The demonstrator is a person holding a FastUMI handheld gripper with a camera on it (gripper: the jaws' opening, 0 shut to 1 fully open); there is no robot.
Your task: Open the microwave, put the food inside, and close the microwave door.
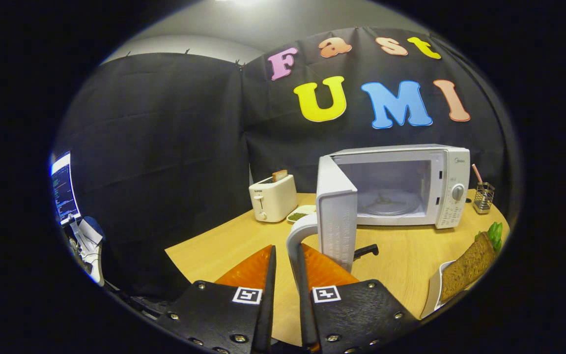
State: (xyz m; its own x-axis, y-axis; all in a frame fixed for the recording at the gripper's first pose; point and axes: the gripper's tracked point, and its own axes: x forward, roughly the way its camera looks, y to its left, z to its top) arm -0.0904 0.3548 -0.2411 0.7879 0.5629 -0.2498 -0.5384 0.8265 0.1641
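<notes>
— On the table, the microwave (401,187) door (336,216) hangs wide open. The gripper (286,275) pinches its handle (297,241).
— Sandwich (467,268) waits beside it. Next: let go, grab it.

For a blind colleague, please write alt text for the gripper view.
The gripper is shut on the handle of the microwave door, swung wide open. The microwave is empty; a sandwich waits on a plate at the right, and a toaster stands behind.

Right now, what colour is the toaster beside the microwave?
Cream-white toaster, in the gripper view.
</notes>
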